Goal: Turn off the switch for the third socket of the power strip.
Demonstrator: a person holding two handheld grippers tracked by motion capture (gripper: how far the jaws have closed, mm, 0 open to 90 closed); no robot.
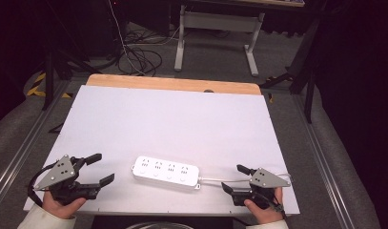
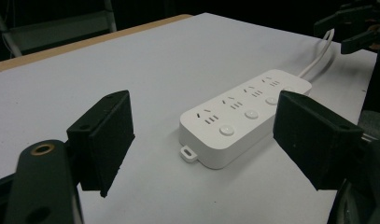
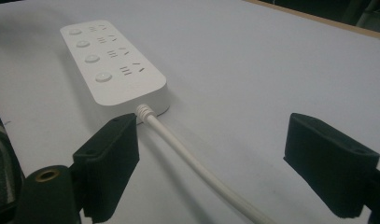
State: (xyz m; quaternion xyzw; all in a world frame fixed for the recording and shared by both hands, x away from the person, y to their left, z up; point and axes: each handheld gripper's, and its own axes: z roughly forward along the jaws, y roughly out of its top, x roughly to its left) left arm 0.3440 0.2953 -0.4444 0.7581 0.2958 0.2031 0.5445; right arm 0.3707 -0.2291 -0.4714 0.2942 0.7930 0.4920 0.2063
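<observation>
Both tools are in position at the near edge of the white worktop (image 1: 182,109), and nothing is gripped. The power strip (image 1: 166,171) lies flat near the front, roughly centre, long side running left to right, four sockets and four buttons facing up. Its white cord (image 1: 220,180) leaves the right end and runs off toward the right.

The left hand-held gripper (image 1: 95,168) sits to the left of the strip, jaws spread wide, well apart from it. In the left gripper view the strip (image 2: 246,116) lies ahead between the two black jaws, its small mounting tab pointing this way, but not inside them.

The right hand-held gripper (image 1: 236,178) is over on the right, jaws spread too. In the right gripper view the cord (image 3: 192,163) runs straight up the middle between the jaws to the strip (image 3: 113,65). The jaws straddle the cord without touching it.

My read: this is the approach, with neither end grasped yet. The right side looks closest to contact, and a short push forward and a squeeze would pinch the cord near its strain relief. The left needs to travel right and line its jaws across the strip's narrow end. The casing is smooth and hard, so a square, centred grip matters or it could skid on the worktop.
</observation>
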